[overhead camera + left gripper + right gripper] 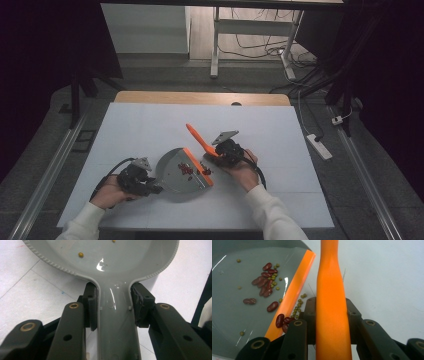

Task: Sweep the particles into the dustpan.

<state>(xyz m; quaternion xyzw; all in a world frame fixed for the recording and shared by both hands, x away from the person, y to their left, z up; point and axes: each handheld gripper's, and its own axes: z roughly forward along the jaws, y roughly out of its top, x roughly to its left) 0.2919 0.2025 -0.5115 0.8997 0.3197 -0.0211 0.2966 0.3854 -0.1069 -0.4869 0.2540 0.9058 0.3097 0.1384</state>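
Observation:
A grey dustpan (175, 176) with an orange lip (199, 168) lies on the white table. Red kidney beans (186, 169) and small green beans (275, 275) sit inside it. My left gripper (154, 188) is shut on the dustpan's handle (115, 322); in the left gripper view both pads press its sides, my left gripper (114, 306) just behind the pan's bowl (125, 255). My right gripper (216, 153) is shut on an orange brush handle (196, 136), which runs up between the jaws of my right gripper (331, 311). More beans (298, 307) lie on the table at the orange lip (295, 287).
The white table top (150, 125) has a wooden strip along its far edge (200, 97). A desk frame with cables (250, 45) stands beyond, and a power strip (320, 146) lies on the floor at the right.

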